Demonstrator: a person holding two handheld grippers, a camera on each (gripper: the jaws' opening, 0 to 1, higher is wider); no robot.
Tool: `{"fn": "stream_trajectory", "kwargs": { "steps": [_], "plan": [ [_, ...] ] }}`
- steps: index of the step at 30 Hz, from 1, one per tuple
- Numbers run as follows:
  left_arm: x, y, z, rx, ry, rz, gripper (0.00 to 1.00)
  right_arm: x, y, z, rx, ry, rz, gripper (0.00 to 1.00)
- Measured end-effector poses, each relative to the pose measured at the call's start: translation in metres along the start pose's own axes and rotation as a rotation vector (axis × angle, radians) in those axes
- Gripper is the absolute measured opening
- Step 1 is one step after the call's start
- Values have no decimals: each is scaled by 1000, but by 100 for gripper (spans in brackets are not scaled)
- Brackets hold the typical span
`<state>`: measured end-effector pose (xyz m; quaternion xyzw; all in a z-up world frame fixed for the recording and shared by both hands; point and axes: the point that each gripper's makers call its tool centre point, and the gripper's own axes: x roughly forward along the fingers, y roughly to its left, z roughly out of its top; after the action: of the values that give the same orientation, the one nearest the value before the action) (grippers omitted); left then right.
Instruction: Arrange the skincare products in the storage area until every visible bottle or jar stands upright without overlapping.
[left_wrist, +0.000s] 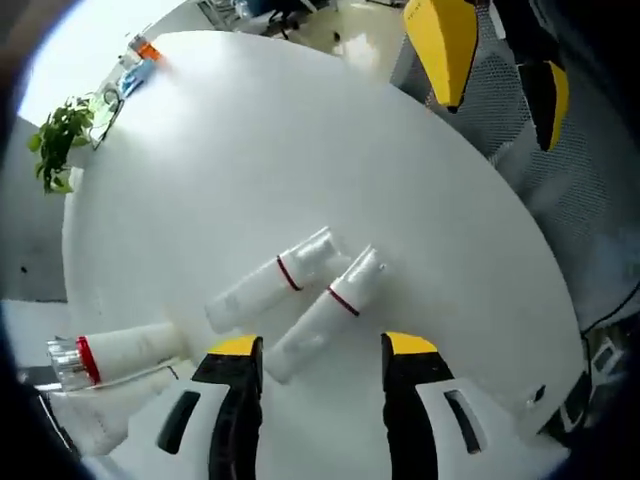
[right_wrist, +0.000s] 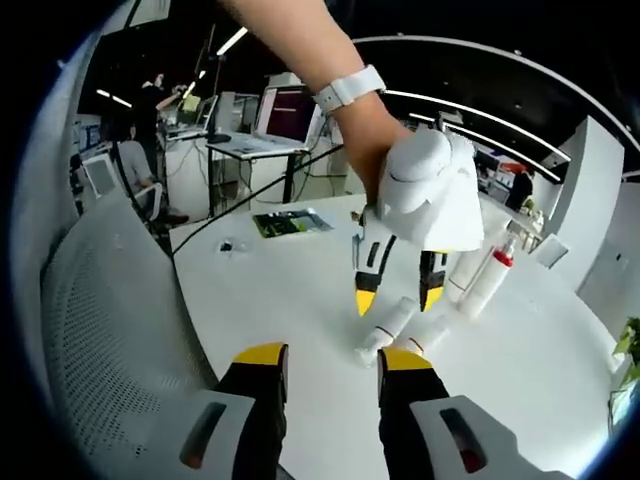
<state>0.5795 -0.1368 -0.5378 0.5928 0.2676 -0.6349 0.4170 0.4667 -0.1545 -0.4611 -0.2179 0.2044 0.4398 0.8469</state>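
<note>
Two slim white plastic bottles with thin red bands lie on their sides near the middle of the round white table (left_wrist: 250, 170), side by side and close, perhaps touching along their length: the nearer bottle (left_wrist: 325, 315) points its bottom end toward the gap between the left gripper's jaws, and the farther bottle (left_wrist: 270, 280) lies just beyond it. Near the table's edge a white tube with a red ring and clear cap (left_wrist: 115, 352) also lies flat, over another flattened white tube (left_wrist: 95, 420). In the right gripper view, two more white containers (right_wrist: 480, 270) already stand upright just past the lying pair. The left gripper (left_wrist: 323, 352) hangs low over the nearer bottle, jaws spread wide and holding nothing. The right gripper (right_wrist: 328, 365) sits back by the table's edge beside a grey mesh chair (right_wrist: 100, 310), jaws apart and empty. The step in hand looks like the reach for the first lying bottle; the next move likely calls for closing around its body without nudging its neighbour, then tipping it upright onto clear tabletop.
</note>
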Motion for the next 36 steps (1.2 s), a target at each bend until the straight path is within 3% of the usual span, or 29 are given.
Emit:
{"fn": "stream_trajectory", "kwargs": {
  "steps": [9, 13, 18, 19, 23, 26, 28, 30, 33, 36],
  "plan": [
    [20, 0, -6, 31, 29, -52, 36, 2, 3, -5, -7, 26, 16, 28],
    [23, -1, -4, -10, 16, -70, 23, 3, 2, -7, -4, 33, 16, 27],
    [28, -14, -9, 51, 60, -102, 18, 3, 2, -8, -2, 39, 18, 26],
    [27, -11, -8, 76, 58, -82, 18, 3, 3, -8, -7, 42, 21, 26],
    [25, -17, -10, 48, 62, -79, 17, 4, 5, -9, -19, 49, 27, 25],
    [22, -35, -3, -74, -2, -141, 17, 4, 6, -9, -25, 51, 30, 25],
    [17, -46, -8, -153, 6, -150, 17, 4, 6, -9, -25, 49, 30, 25],
    [12, -54, -4, -237, -32, -163, 17, 4, 6, -8, -25, 48, 29, 25],
    [2, -66, 6, -442, -126, -169, 17, 4, 7, -8, -30, 45, 32, 25],
    [-5, -79, 10, -596, -171, -169, 17, 4, 8, -7, -49, 43, 35, 25]
  ]
}}
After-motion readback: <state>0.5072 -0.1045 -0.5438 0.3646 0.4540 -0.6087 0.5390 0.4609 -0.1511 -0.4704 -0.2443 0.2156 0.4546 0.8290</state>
